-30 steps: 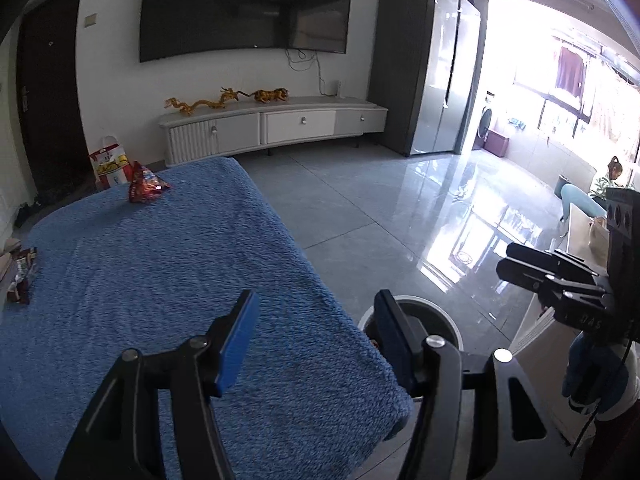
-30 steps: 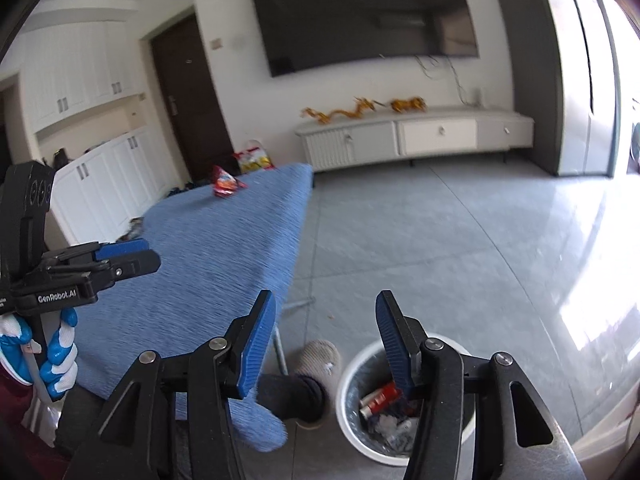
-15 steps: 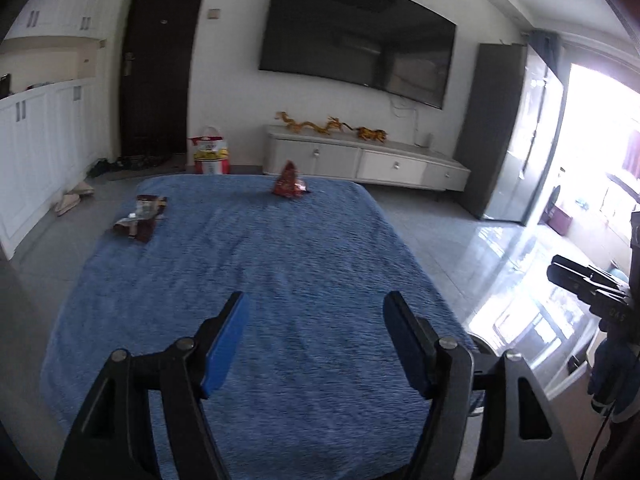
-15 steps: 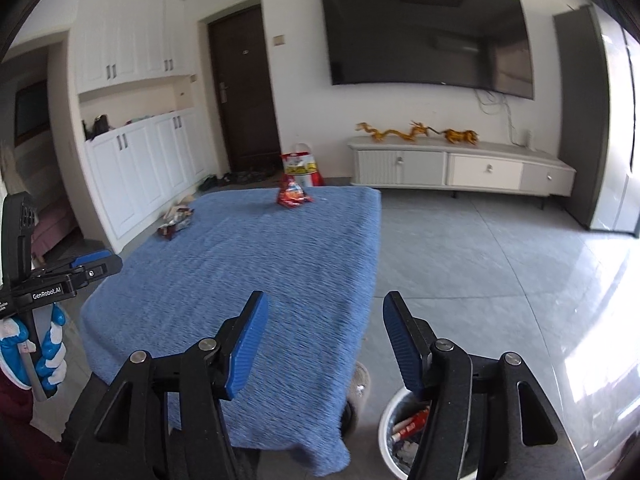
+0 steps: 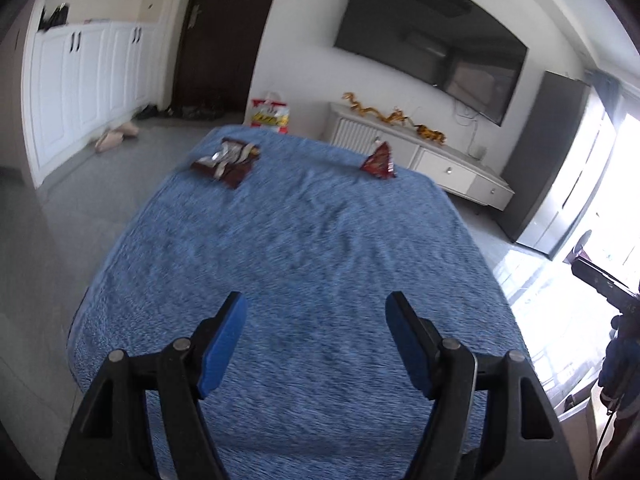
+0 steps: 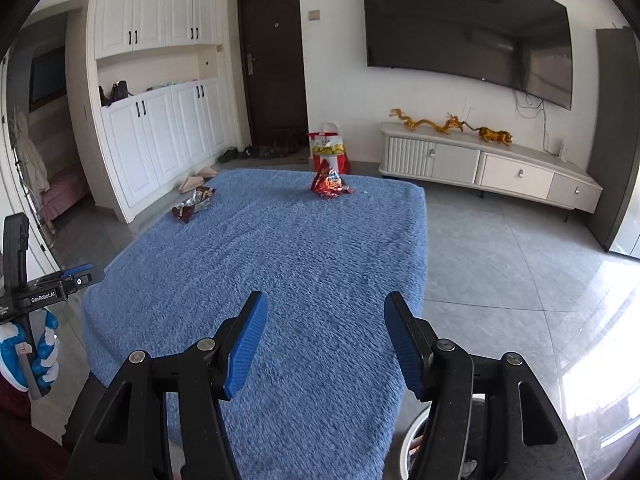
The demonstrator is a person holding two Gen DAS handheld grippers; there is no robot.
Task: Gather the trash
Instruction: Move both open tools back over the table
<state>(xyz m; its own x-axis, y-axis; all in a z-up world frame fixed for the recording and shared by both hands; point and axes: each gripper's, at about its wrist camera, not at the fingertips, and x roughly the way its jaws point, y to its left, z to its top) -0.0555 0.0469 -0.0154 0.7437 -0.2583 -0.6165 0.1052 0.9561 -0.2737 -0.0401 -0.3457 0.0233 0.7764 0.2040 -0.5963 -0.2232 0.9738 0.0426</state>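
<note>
Left wrist view: left gripper spread wide, empty, over near end of blue-covered table. Far left lies the flattened brown wrapper; far right, red snack bag, upright. Right gripper also released, nothing held; bin rim near right, w/ little showing. Best approach: low over wrapper, pinch a raised edge, not cloth.

Two wrappers on cloth-covered table, bin right of table
</note>
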